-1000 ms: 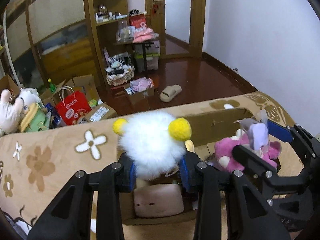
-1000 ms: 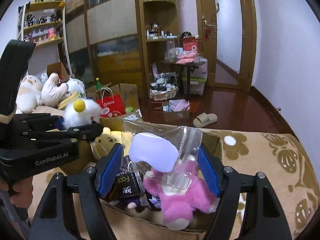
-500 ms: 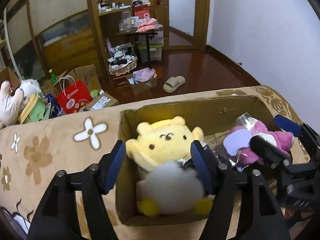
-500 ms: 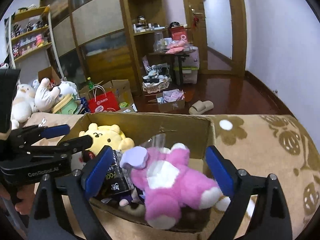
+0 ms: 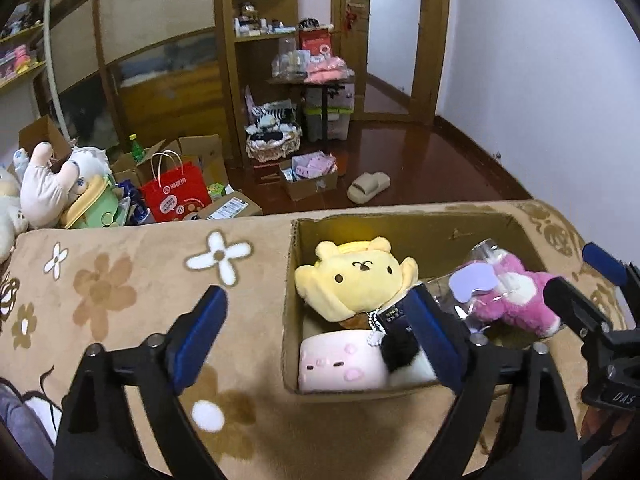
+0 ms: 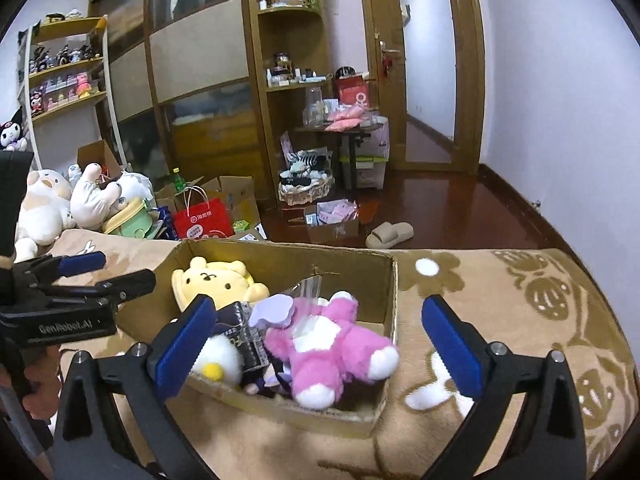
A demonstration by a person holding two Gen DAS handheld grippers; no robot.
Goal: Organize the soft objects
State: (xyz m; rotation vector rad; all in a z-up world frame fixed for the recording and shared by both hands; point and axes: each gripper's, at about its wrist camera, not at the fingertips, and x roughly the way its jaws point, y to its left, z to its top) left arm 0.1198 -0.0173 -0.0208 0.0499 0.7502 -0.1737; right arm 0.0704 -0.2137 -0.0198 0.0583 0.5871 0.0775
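**Room behind the work area**

A red paper bag [image 5: 176, 196] stands on the floor near open cardboard boxes [image 6: 234, 196]. A beige slipper [image 5: 368, 187] lies on the dark wooden floor [image 5: 440, 168]. A wooden shelf unit [image 6: 294, 80] holds small items, and a door [image 6: 428, 68] stands open beside it.

Right gripper [image 6: 320, 340], jaws spread wide, above an open cardboard box [image 6: 394, 280] on a floral blanket [image 6: 520, 300]. Inside lie a pink plush [image 6: 328, 352], a yellow plush [image 6: 212, 282] and a white pom-pom toy [image 6: 218, 356]. Left gripper [image 6: 108, 270] at the box's left edge.
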